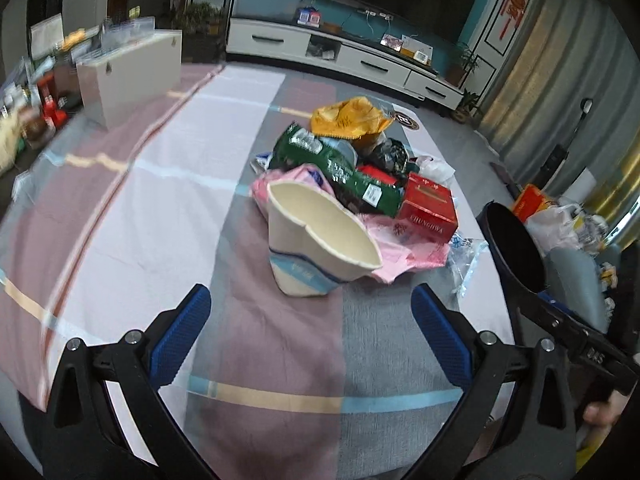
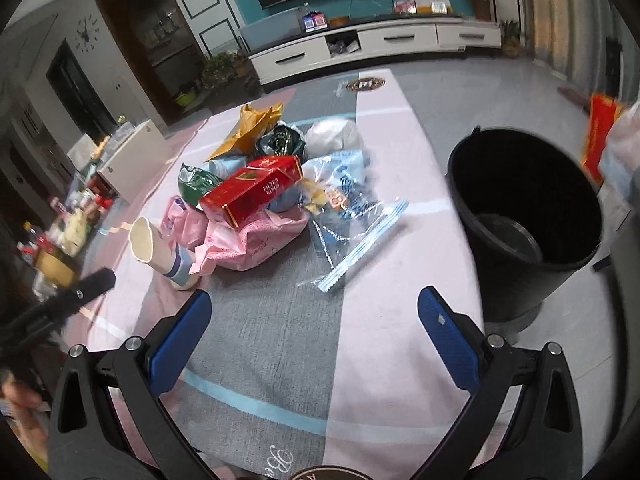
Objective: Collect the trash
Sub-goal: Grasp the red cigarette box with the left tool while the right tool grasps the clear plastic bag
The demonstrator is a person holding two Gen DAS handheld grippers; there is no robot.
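Observation:
A pile of trash lies on the cloth-covered table: a squashed paper cup (image 1: 320, 244) (image 2: 160, 250) on its side, a pink plastic bag (image 2: 244, 240), a red carton (image 1: 430, 208) (image 2: 252, 192), a green packet (image 1: 340, 168), a yellow wrapper (image 1: 348, 118) (image 2: 252, 124) and a clear zip bag (image 2: 356, 236). A black bucket (image 2: 524, 216) stands at the right, empty. My left gripper (image 1: 310, 320) is open, just short of the cup. My right gripper (image 2: 314, 328) is open, short of the zip bag.
The striped tablecloth (image 1: 120, 208) covers the table. A white box (image 1: 128, 76) stands at its far left edge beside bottles and clutter (image 2: 68, 224). A TV cabinet (image 1: 340, 56) lines the far wall. Bags and a red packet (image 1: 560, 216) lie right of the bucket.

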